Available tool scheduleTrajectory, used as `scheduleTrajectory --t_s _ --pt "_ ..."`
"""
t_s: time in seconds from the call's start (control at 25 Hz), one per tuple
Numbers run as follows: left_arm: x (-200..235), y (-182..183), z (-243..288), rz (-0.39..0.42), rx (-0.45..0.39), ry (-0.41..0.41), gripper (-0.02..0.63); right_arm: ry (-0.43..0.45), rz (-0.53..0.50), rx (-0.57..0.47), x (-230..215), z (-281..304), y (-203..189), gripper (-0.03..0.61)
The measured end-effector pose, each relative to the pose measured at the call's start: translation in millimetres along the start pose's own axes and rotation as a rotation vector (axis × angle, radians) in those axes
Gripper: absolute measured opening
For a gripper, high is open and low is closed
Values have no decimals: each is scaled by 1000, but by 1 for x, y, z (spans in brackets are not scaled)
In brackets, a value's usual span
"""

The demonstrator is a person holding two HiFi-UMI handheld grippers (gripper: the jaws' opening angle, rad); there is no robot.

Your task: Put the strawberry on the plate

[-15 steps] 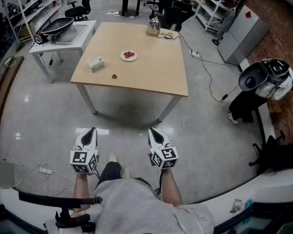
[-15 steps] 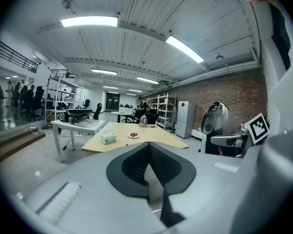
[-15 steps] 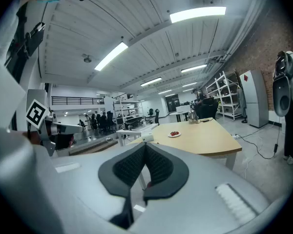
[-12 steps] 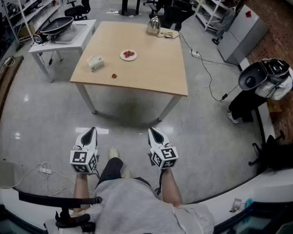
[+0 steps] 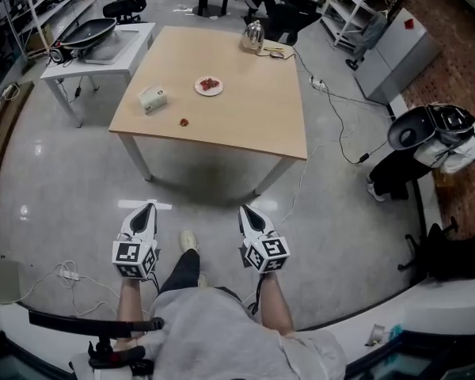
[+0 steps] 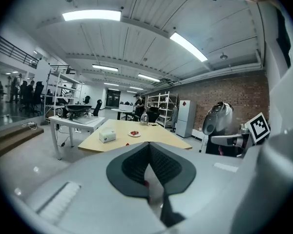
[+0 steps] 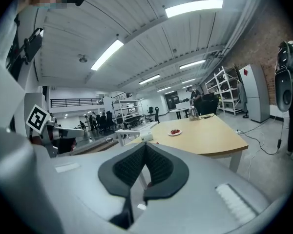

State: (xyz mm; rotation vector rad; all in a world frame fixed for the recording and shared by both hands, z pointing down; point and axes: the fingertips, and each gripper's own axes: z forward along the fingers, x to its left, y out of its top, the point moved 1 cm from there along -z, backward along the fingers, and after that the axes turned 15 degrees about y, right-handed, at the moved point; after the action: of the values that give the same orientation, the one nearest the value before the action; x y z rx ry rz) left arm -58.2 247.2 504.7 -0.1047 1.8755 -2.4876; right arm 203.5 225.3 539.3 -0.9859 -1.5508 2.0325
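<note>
Strawberry (image 5: 185,121): loose on the wooden table (image 5: 253,113), near-left of the plate (image 5: 209,86), apart from it. Left gripper (image 5: 147,209), right gripper (image 5: 246,210): jaws pressed together, holding nothing, over floor well short of the table.

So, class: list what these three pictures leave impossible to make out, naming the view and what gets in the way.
Red pieces on the plate: head view, too small to count or identify.
Loose red thing on the table: head view, too small to confirm as a strawberry.
Box: head view, any print too small to read.
Table's near edge: left gripper view, partly hidden behind the left gripper's body.
</note>
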Motion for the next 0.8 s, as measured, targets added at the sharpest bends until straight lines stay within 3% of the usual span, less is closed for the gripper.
scheduleTrajectory --t_s 0.44,0.8 --pt "16 23 85 -25 6 -8 20 20 -35 59 -43 74 31 6" --pt "58 32 140 -76 4 47 20 86 -76 105 -64 156 54 6"
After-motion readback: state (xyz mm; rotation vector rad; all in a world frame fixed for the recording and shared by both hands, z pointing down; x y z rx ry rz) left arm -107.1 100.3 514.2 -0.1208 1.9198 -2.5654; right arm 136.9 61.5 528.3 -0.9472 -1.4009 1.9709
